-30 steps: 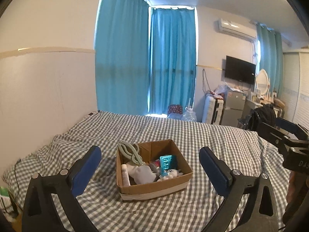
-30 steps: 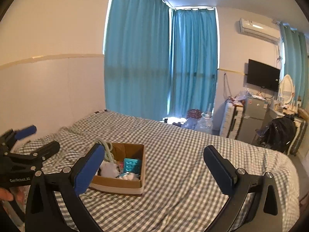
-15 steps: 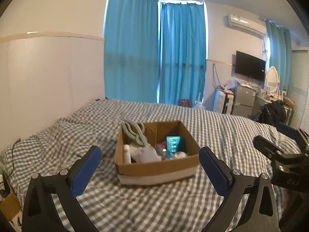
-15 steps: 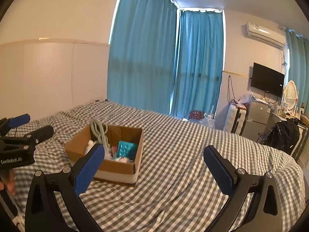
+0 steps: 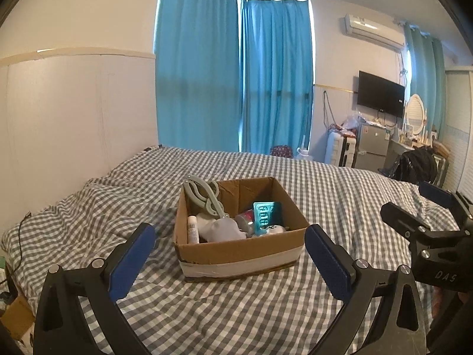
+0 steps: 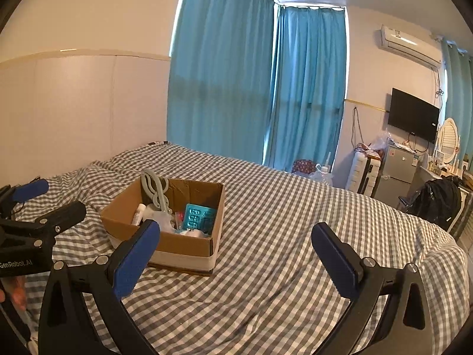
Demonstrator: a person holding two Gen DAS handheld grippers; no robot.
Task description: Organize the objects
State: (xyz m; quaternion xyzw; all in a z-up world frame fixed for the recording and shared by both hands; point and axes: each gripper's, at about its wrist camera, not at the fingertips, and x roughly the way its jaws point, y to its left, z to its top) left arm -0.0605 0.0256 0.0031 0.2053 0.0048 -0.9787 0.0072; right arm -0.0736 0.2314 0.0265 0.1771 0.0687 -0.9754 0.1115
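An open cardboard box [image 5: 239, 254] sits on the checked bed. It holds a grey-green plastic clip [image 5: 204, 196] leaning at its back left, a white tube [image 5: 192, 229], a grey soft item [image 5: 220, 229] and a teal blister pack [image 5: 266, 213]. My left gripper [image 5: 229, 230] is open just short of the box's near wall, nothing between its fingers. In the right wrist view the box [image 6: 183, 247] lies left of centre, and my right gripper [image 6: 236, 230] is open and empty to its right. Each gripper also shows in the other's view: the right gripper [image 5: 411, 199] and the left gripper [image 6: 56, 198].
The grey-and-white checked bedspread [image 6: 289, 236] stretches right of and behind the box. A white wall panel [image 5: 74, 112] runs along the left, and blue curtains [image 5: 236, 82] hang behind. A suitcase, a small fridge [image 5: 372, 145] and a black backpack [image 6: 437, 201] stand at far right.
Both grippers have come lower and closer to the box, which now looks larger and is seen more from the side. Both stay open and empty.
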